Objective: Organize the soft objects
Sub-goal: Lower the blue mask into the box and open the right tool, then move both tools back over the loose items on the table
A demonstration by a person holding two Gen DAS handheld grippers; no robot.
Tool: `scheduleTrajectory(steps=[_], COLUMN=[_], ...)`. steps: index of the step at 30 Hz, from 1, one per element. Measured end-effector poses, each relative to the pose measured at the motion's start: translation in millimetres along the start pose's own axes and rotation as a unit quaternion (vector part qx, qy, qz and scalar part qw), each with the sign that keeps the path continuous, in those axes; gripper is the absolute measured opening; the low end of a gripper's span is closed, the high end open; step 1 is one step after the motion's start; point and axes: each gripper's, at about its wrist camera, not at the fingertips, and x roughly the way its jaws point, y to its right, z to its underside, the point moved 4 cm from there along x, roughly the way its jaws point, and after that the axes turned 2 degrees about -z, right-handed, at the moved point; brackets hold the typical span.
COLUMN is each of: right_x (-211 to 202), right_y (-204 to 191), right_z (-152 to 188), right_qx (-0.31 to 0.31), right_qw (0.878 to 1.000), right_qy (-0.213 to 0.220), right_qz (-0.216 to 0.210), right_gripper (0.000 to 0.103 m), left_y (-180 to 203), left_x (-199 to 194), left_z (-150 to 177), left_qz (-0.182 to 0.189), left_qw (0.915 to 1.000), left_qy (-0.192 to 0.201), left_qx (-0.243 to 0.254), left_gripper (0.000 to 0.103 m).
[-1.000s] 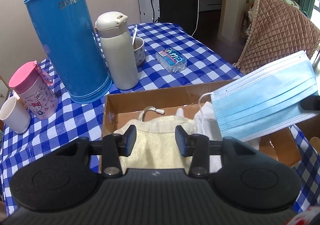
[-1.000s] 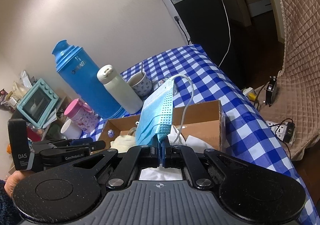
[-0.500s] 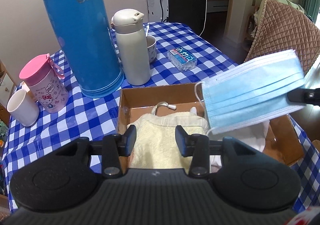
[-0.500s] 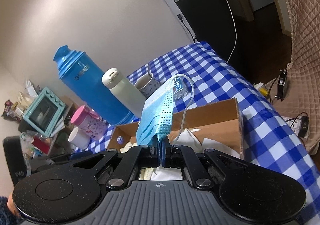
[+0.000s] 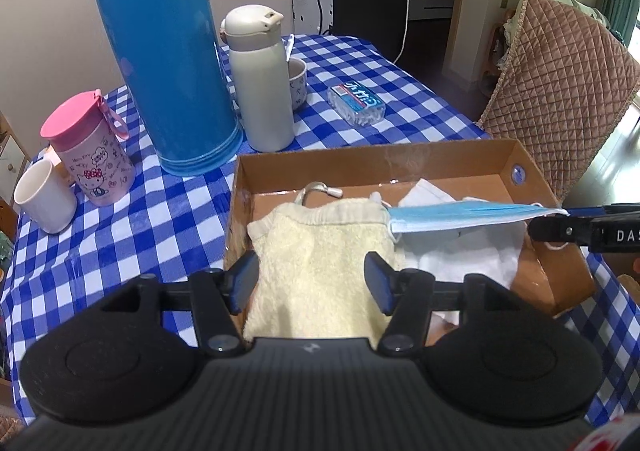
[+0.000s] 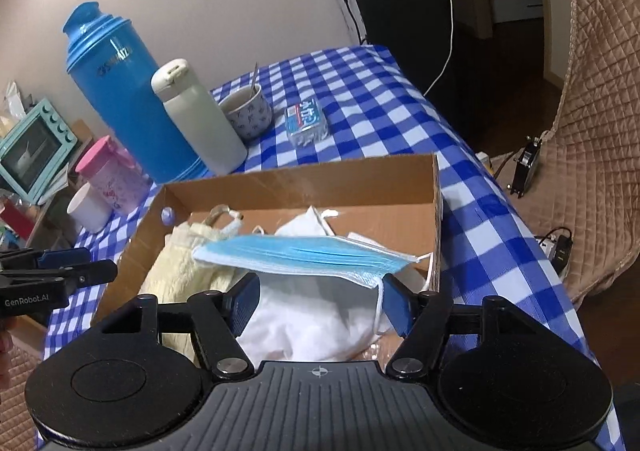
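Observation:
A blue face mask lies nearly flat over the white cloths in the cardboard box. My right gripper sits just behind it with its jaws opening; neither pad presses the mask, and one ear loop hangs by the right finger. In the left wrist view the mask stretches edge-on from the right gripper to the cream towel pouch. My left gripper hovers over that pouch at the box's near edge, jaws opening, nothing between them.
On the blue checked tablecloth behind the box stand a tall blue thermos, a cream flask, a cup with a spoon, a tissue pack, a pink bottle and a white mug. A quilted chair stands right.
The right gripper has opened and let go of the mask, which dropped from hanging upright to lying flat over the box's contents. The left gripper's jaws have widened.

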Motion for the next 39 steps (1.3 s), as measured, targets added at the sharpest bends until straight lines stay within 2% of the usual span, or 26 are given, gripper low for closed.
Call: scheduleTrajectory(steps=[10, 25, 34, 39], right_x=[-15.8, -68.4, -101.5, -118.0], right_y=[-0.6, -16.9, -40.2, -54.0], right_z=[19.7, 42.2, 58.8, 75.7], right_qx=[0.008, -0.004, -0.024, -0.054], right_qw=[0.999, 1.000, 0.999, 0.998], right_qy=[-0.033, -0.012, -0.002, 0.001], right_qz=[-0.011, -0.017, -0.028, -0.028], right_gripper=[0.070, 0.070, 0.070, 0.070], left_y=[10.8, 19.1, 13.6, 6.1], left_x=[-17.5, -67.5, -109.4, -133.2], left_z=[14.5, 45.8, 78.6, 111.4], left_qz=[0.012, 0.009, 0.003, -0.010], left_qw=[0.9999, 0.9997, 0.9988, 0.9970], left_qy=[-0.008, -0.013, -0.007, -0.011], left_qx=[-0.001, -0.019, -0.048, -0.075], left_gripper=[0.057, 0.058, 0.058, 0.058])
